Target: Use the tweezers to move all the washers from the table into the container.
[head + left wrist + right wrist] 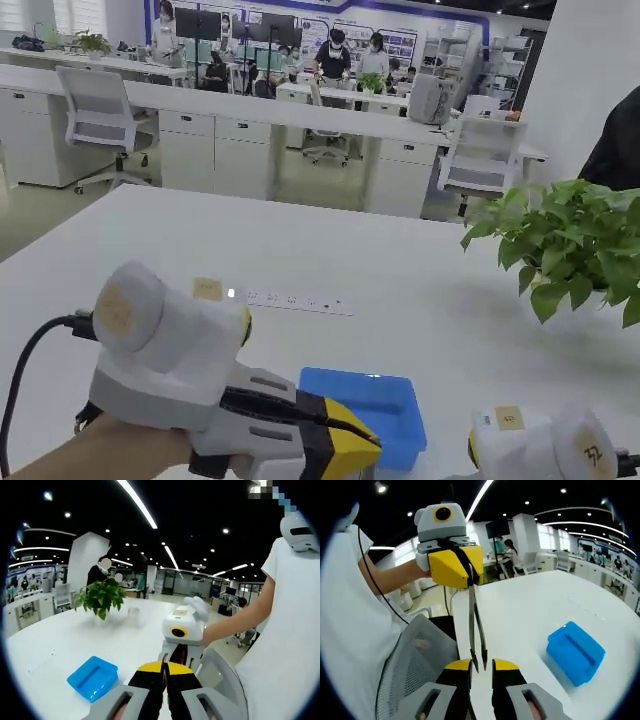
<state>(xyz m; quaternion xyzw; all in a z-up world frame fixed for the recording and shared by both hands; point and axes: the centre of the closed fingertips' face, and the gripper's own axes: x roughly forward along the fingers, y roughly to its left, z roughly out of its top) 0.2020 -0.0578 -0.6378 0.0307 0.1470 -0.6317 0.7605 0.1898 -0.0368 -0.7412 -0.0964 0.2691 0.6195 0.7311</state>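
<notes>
The left gripper (165, 672) has its yellow jaws pressed together, clamped on the upper end of the tweezers (471, 620). In the right gripper view the tweezers hang straight down from those jaws, their two points ending just above the gap of the right gripper (481, 668), whose jaws stand apart with nothing between them. The blue container (575, 652) sits on the white table (535, 605), off to the right of the right jaws and to the left of the left jaws. A grey mesh chair back (420, 655) lies left of the right jaws. A leafy plant (570, 245) stands beyond the container.
</notes>
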